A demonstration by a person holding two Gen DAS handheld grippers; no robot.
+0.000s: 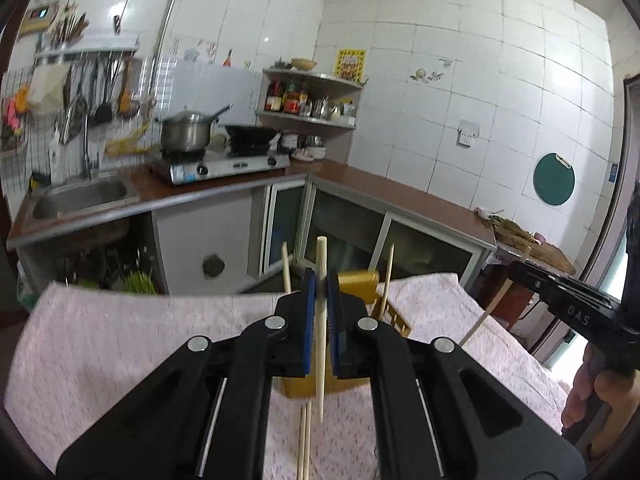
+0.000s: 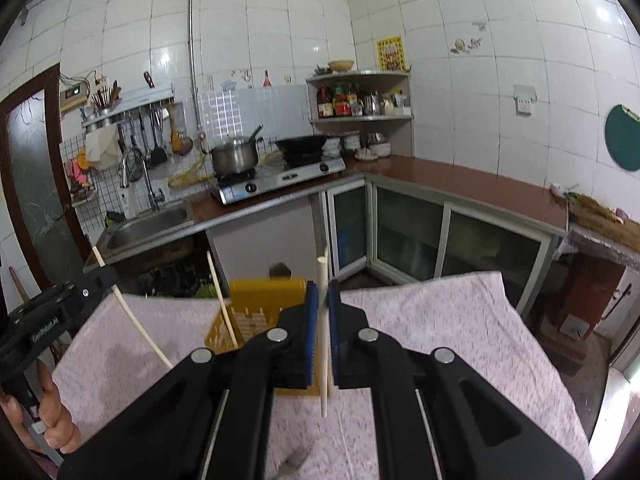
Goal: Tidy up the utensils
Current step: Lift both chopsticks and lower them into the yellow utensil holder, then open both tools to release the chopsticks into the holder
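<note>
In the left wrist view, the left gripper (image 1: 321, 280) has its blue pads pinched on an upright chopstick (image 1: 321, 320), right in front of the yellow holder (image 1: 358, 284), which stands on the pink cloth (image 1: 120, 340). Two more chopsticks (image 1: 387, 280) lean in the holder, and another pair lies on the cloth below it, cut off by the frame. Only this view shows the right gripper from outside, at the holder's right; its tips are hard to make out. In the right wrist view, the right gripper (image 2: 323, 300) is clamped on its own chopstick (image 2: 322, 344), just right of the holder (image 2: 264, 296), whose lattice wall shows here. The left gripper (image 2: 100, 276) enters left of the holder, its chopstick (image 2: 136, 326) slanting. Behind the holder are the stove (image 2: 280, 180) and sink (image 2: 148, 224).
</note>
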